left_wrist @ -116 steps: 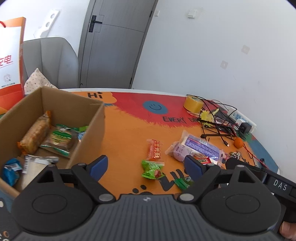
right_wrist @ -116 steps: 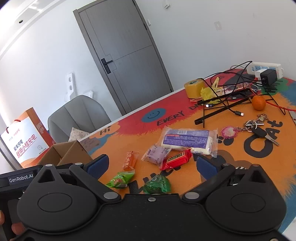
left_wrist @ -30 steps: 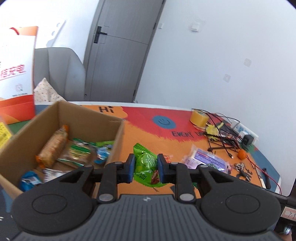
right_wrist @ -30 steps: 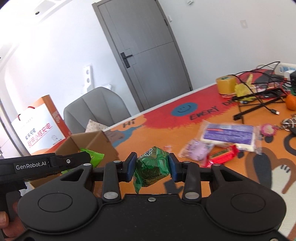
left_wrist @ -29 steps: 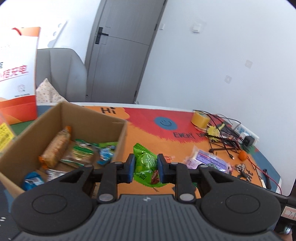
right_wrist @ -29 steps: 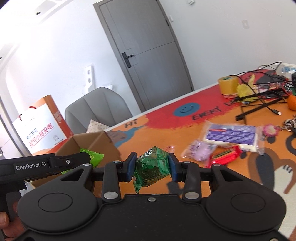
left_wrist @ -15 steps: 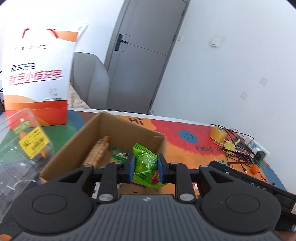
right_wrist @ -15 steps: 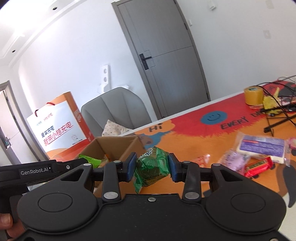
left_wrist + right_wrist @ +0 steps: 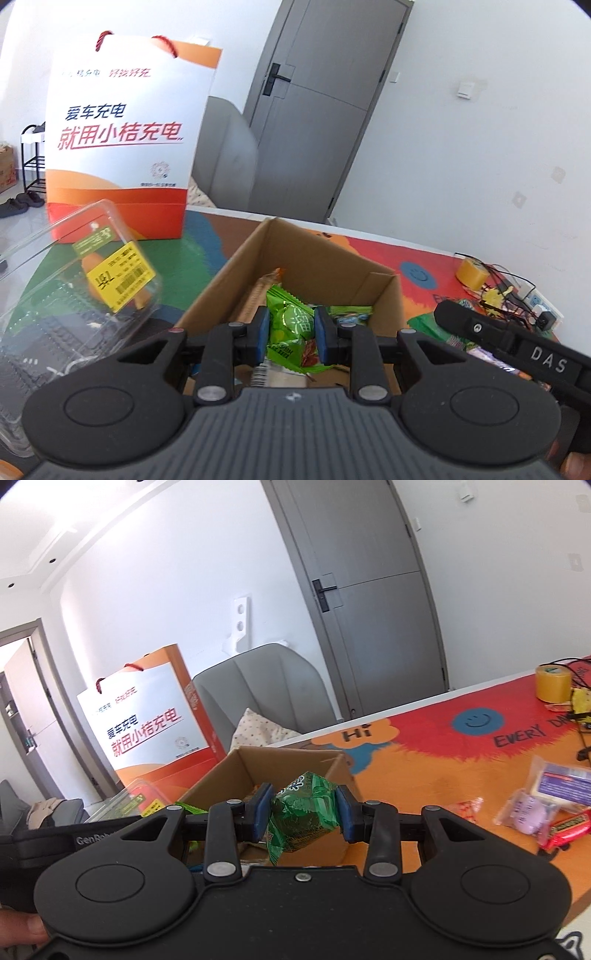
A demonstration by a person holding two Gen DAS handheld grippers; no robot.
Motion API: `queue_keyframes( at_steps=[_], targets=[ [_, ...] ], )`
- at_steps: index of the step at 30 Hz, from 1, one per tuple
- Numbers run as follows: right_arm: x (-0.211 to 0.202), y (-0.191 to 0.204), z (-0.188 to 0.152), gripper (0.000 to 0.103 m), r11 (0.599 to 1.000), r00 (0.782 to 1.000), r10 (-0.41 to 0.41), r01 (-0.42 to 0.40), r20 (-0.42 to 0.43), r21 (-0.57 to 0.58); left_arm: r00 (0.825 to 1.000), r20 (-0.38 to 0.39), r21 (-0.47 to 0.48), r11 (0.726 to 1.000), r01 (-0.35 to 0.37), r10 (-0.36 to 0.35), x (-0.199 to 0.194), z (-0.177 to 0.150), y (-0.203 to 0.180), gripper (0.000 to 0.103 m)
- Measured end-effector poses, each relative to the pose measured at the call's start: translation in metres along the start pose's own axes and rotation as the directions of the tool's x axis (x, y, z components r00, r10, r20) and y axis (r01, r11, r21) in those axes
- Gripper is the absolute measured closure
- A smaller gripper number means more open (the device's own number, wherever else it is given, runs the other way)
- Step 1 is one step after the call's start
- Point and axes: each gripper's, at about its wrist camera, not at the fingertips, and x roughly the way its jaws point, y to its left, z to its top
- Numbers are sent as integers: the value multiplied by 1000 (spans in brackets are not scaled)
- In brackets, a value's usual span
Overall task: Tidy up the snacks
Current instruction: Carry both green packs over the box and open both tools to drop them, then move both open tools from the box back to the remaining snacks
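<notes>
My left gripper [image 9: 291,334] is shut on a light green snack packet [image 9: 290,326] and holds it over the open cardboard box [image 9: 317,254], which has several snacks inside. My right gripper [image 9: 303,812] is shut on a dark green snack packet [image 9: 304,810] and holds it above the same box [image 9: 236,771], near its right wall. More snacks lie on the orange mat to the right: a red bar [image 9: 567,825], a purple packet [image 9: 526,812] and a white-and-blue pack [image 9: 563,779].
A white-and-orange paper bag [image 9: 125,147] stands left of the box. A clear plastic clamshell [image 9: 66,291] lies in front of it. A yellow tape roll [image 9: 552,683] and cables [image 9: 506,284] sit at the far right. A grey chair [image 9: 266,690] stands behind the table.
Both grippers, open over the scattered snacks earlier, have each shut on a green packet and carried it left, from above the mat to above the cardboard box.
</notes>
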Motion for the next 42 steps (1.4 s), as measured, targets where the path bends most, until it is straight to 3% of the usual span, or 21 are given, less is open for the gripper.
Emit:
queue_keyframes(
  at_steps=[9,12,16,19,21,23,29,35,42],
  targets=[
    [18,19,5,65,999,999,36,-37,-19,-18,1000,-6,-32,999,-31,31,-1,4,16,74],
    [26,23,8,63,998,997,64,-65,-30,-9,1000,1,-41,999,-31,31,-4,5,19,67],
    [30,25,8,50,999,998,48,-48,-35,-4,999,8,-39,999,-37,38,-7,5,21,49],
    [26,23,6,49,999,998,46,-45,-38,7,1000,6,-35,999,-29,30,-7,4,19,39],
    [22,19,5,46,1000,999,30,-30,-38,7,999,7,-24,999,-31,32,-8,4,14,33],
    [16,15,3,34,1000,1000,7,-7,-30,5,1000,14,-17,1000,-24,24,-9,2,9,27],
    [-1,-6,-2,9,996,996,-82,83,-16,25,1000,19,4,1000,-10,10,-7,-2,-7,23],
    [-15,-30,-6,0,988,989,-146,147,-11,51,1000,23,49,999,-6,5,-4,-7,-29,21],
    [-31,-54,-7,0,977,979,-205,204,-1,68,1000,27,92,996,9,-12,-2,-12,-56,16]
  ],
)
